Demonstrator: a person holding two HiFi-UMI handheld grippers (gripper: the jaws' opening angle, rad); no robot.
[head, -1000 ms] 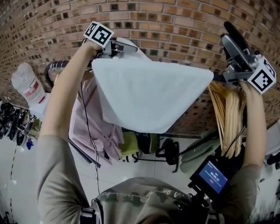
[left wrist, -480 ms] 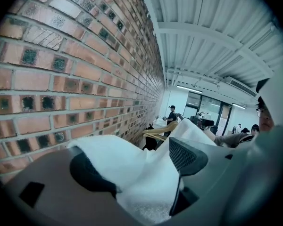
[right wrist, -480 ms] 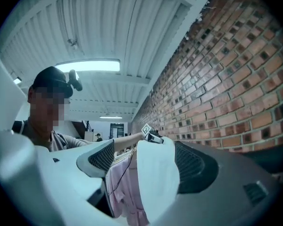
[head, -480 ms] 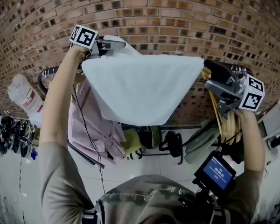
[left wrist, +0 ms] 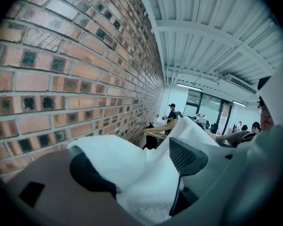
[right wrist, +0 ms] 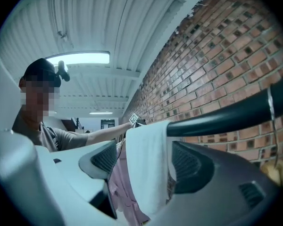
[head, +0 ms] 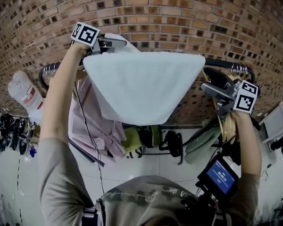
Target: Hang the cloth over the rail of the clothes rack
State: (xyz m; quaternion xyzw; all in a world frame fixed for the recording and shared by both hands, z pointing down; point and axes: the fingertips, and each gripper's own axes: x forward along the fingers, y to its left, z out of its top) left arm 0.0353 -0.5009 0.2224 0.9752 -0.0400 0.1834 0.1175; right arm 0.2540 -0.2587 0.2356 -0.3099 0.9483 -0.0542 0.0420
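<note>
A white cloth (head: 141, 84) hangs draped over the dark rail (head: 226, 64) of the clothes rack, in front of a brick wall. My left gripper (head: 119, 43) is raised at the cloth's upper left corner and is shut on it. In the left gripper view the cloth (left wrist: 132, 168) is bunched between the left gripper's (left wrist: 141, 173) pads. My right gripper (head: 210, 84) is open just below the rail, right of the cloth's edge and apart from it. In the right gripper view the cloth (right wrist: 148, 159) hangs off the rail (right wrist: 226, 117) beyond the right gripper's (right wrist: 148, 166) spread jaws.
A pink shirt (head: 96, 121) hangs on the rail left of and behind the cloth. Wooden hangers (head: 228, 121) hang at the rail's right end. A plastic-wrapped bundle (head: 23, 91) is at far left. A device with a blue screen (head: 218, 175) sits at my chest.
The right gripper has come down from above the rail's right end to just below the rail. The cloth has settled over the rail. The left gripper has stayed on its corner.
</note>
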